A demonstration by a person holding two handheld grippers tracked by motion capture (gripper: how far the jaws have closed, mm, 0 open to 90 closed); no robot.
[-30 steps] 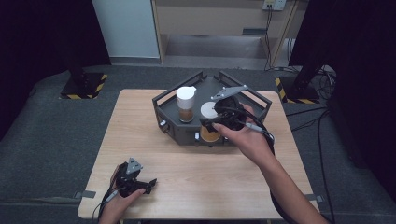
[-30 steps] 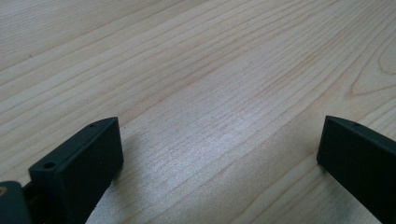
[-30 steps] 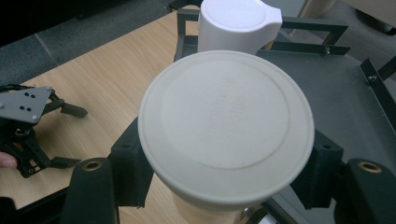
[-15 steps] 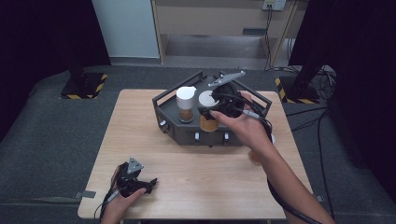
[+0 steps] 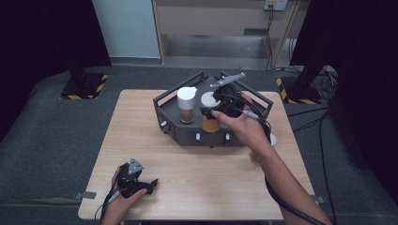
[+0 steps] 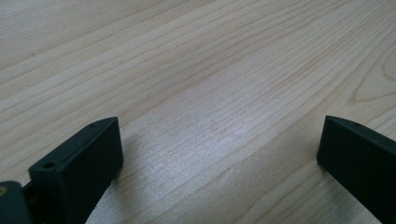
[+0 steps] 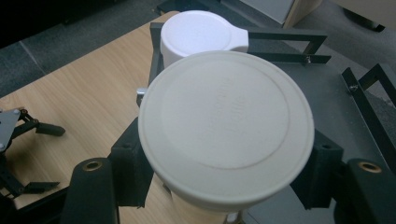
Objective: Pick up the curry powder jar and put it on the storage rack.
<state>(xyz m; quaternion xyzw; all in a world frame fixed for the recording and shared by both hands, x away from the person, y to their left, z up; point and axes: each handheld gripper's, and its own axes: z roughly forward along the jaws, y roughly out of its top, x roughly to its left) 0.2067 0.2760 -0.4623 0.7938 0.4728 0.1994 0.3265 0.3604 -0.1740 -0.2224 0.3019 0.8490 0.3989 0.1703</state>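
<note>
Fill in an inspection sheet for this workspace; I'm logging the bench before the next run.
Surface: light wooden table, bare wood under the left hand-held gripper's jaws.
Job's things: white-lidded round jar with amber contents, gripped below its lid above the black metal tray rack; a second white-capped jar stands in the rack.
Clutter: a white disc at the table's right edge, partly hidden.
Grippers: right hand-held gripper shut on the jar; left hand-held gripper open, resting on the table.
Cables: one trails from each gripper; more lie on the floor at right.
Surroundings: grey floor, black stands with hazard-striped bases.
</note>
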